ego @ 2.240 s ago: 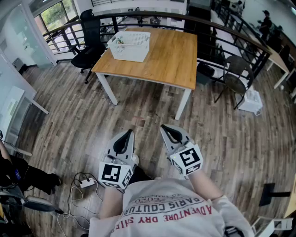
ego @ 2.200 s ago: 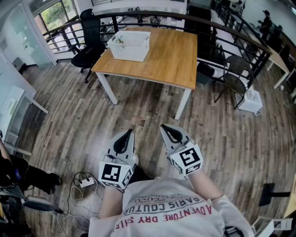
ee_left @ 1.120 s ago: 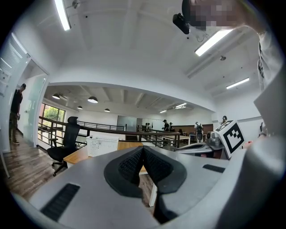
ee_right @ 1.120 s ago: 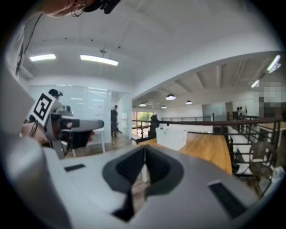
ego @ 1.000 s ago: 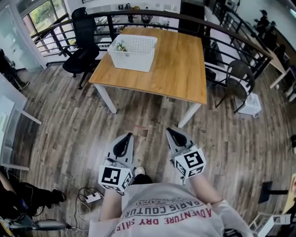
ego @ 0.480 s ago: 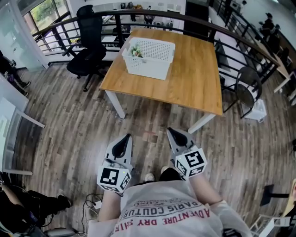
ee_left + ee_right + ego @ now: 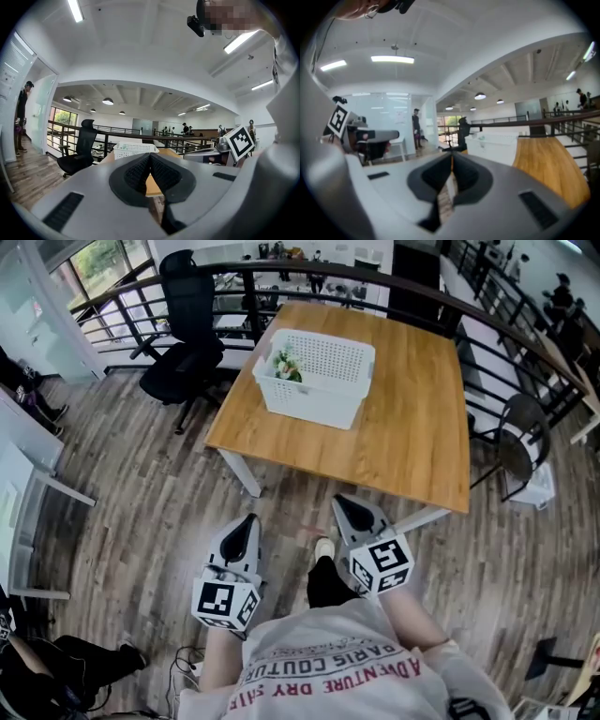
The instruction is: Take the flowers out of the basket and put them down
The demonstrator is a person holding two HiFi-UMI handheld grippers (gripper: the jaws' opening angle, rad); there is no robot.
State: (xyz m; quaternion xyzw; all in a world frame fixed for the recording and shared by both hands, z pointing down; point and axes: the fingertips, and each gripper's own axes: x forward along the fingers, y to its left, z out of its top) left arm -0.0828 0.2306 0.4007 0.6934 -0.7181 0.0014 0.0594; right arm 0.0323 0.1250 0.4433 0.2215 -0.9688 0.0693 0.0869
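A white slatted basket (image 7: 319, 377) stands on the wooden table (image 7: 412, 437), toward its left side. Small flowers (image 7: 286, 366) with green leaves lie in the basket's left corner. My left gripper (image 7: 247, 522) and right gripper (image 7: 339, 506) are held low over the floor, short of the table's near edge, both shut and holding nothing. The left gripper view shows its tips (image 7: 149, 155) touching, with the basket (image 7: 133, 149) beyond. In the right gripper view the tips (image 7: 451, 154) meet as well, and the basket (image 7: 492, 142) sits ahead on the table (image 7: 548, 164).
A black office chair (image 7: 187, 352) stands left of the table, by a black railing (image 7: 309, 270) that runs behind it. Another chair (image 7: 521, 442) stands at the right. A person (image 7: 416, 127) stands far off near glass walls. Cables lie on the wooden floor at lower left.
The view has advanced toward the table; the basket and table now appear nearer and larger. Both grippers stay shut in front of the body.
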